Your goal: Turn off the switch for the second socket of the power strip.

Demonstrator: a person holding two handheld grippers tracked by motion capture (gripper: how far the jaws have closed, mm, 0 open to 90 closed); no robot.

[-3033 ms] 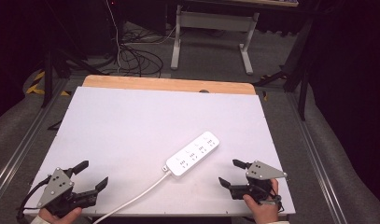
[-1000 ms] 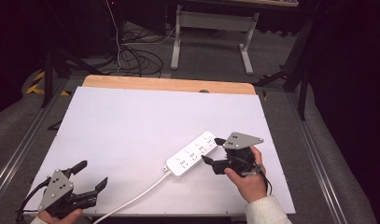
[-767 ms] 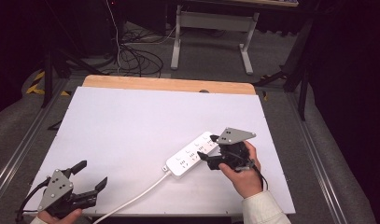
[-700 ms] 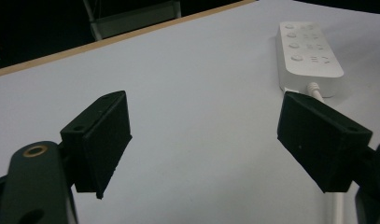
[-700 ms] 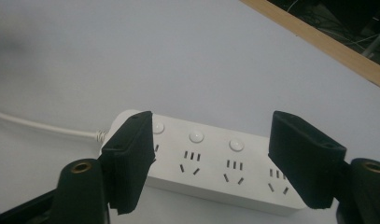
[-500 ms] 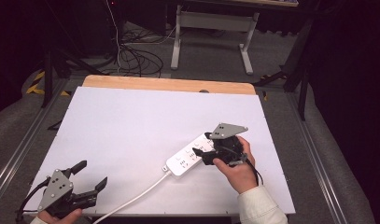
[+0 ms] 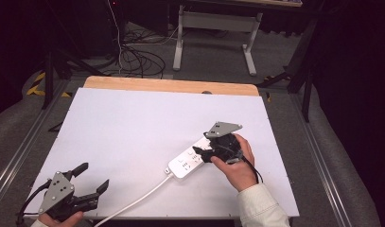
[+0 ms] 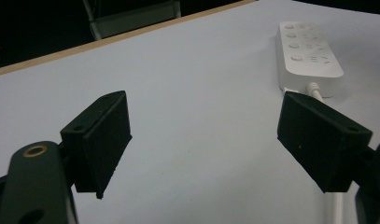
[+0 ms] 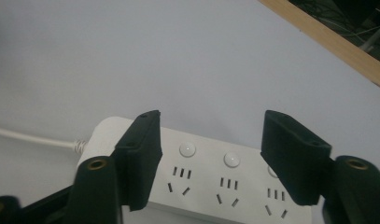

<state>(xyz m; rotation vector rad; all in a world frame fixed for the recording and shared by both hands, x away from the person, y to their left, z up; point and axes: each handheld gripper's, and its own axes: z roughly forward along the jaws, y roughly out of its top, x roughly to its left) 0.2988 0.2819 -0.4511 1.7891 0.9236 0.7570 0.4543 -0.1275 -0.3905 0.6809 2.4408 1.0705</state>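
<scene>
A white power strip (image 7: 186, 164) lies on the white table (image 7: 133, 127), its white cord (image 7: 133, 201) running toward the front edge. My right gripper (image 7: 203, 152) hovers over the strip's far end, held in a hand. In the right gripper view its jaws stand open above the power strip (image 9: 215, 175), over the sockets and round buttons. My left gripper (image 7: 93, 177) rests at the table's front left corner, open with nothing between its fingers. The left gripper view has the power strip (image 8: 308, 50) far off to the right.
A wooden strip (image 7: 171, 86) runs along the table's far edge. Behind it are a metal stand (image 7: 214, 28) and loose cables (image 7: 133, 56) on the floor. Grey rails (image 7: 20, 146) flank the table on both sides.
My right gripper has travelled from the front right corner up and left to hover over the power strip. The left gripper has stayed where it was.
</scene>
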